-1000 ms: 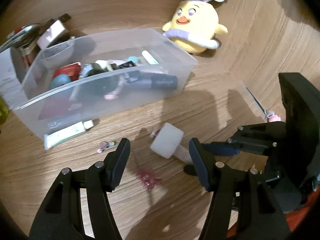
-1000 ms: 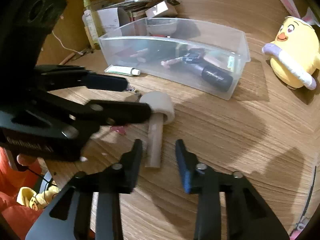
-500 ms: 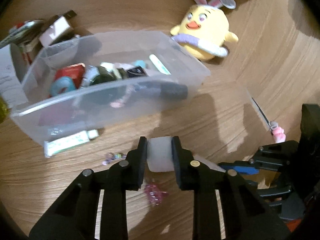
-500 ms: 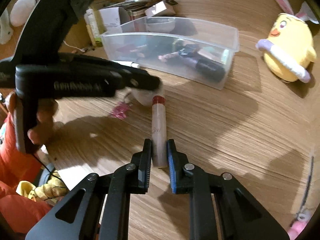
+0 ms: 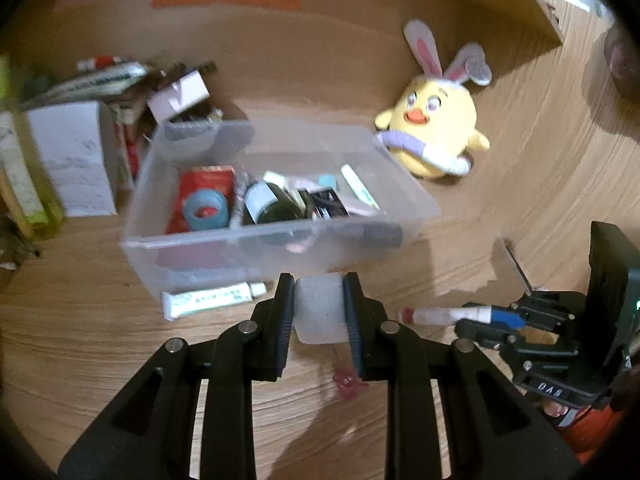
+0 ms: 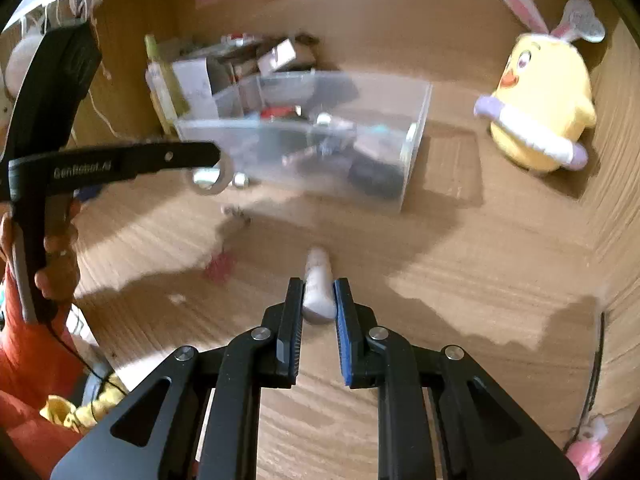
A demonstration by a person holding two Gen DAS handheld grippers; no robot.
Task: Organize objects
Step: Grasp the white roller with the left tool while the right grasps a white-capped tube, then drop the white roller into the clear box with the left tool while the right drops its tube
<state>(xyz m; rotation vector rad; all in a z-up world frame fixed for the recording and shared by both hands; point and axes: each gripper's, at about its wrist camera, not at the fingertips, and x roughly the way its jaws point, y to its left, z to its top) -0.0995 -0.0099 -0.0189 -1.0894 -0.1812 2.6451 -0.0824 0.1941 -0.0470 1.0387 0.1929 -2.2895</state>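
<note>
both tongs loaded in front of the clear bin (image 5: 276, 240): left tongs (image 5: 319, 312) clamp a white tape roll (image 5: 320, 308) nearest its front wall, right tongs (image 6: 318, 300) pinch one white tube (image 6: 318, 284), long axis pointing toward the bin; another tube (image 5: 212, 300) lies against the bin on the worktop (image 5: 80, 340)
</note>
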